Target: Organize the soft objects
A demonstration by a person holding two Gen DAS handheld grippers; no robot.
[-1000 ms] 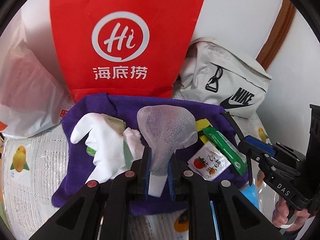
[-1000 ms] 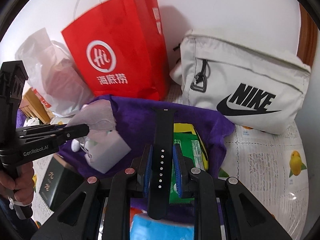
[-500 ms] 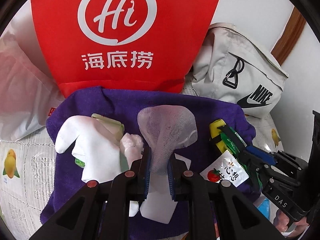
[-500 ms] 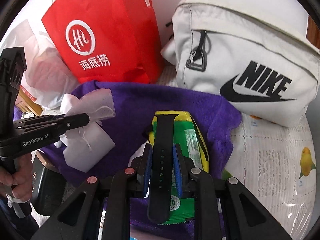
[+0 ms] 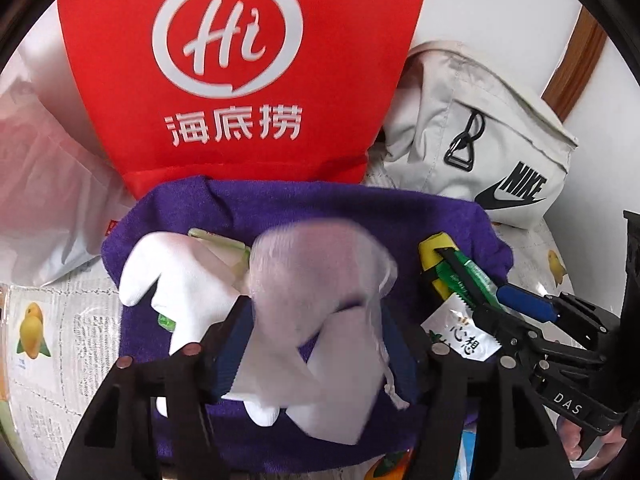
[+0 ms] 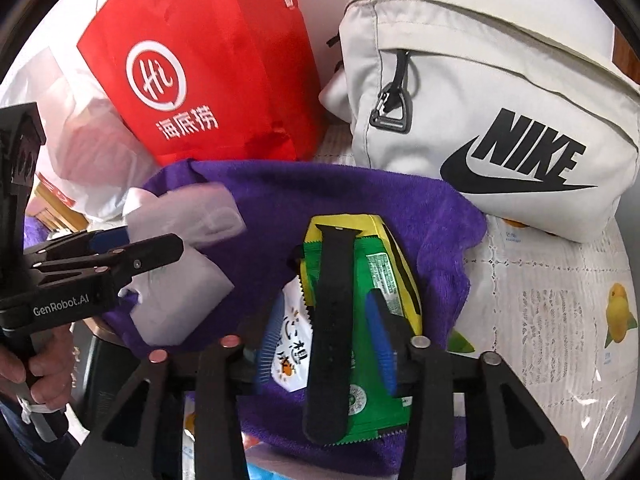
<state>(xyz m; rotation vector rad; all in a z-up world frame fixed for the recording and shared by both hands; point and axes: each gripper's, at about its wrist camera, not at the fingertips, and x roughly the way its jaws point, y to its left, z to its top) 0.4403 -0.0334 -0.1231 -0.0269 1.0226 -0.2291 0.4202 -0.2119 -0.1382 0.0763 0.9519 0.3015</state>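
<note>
A purple towel (image 5: 320, 212) (image 6: 320, 188) lies spread on the table. My left gripper (image 5: 316, 340) is open above it; a white mesh drawstring pouch (image 5: 320, 280) (image 6: 188, 216) drops loose between its fingers, blurred. A white glove (image 5: 180, 276) lies to its left. My right gripper (image 6: 326, 336) is open; a black watch strap (image 6: 332, 320) lies between its fingers on a green sachet (image 6: 376, 300) and a yellow packet (image 6: 352, 224). The right gripper also shows in the left wrist view (image 5: 500, 300).
A red paper bag (image 5: 240, 72) (image 6: 208, 64) stands behind the towel. A beige Nike bag (image 6: 480, 112) (image 5: 480, 136) lies at the back right. A white plastic bag (image 5: 40, 184) sits at the left. A small white sachet (image 6: 294, 336) lies beside the strap.
Both grippers have opened. The left one let go of the mesh pouch, which falls onto the towel. The right one let go of the watch strap, now resting on the sachets.
</note>
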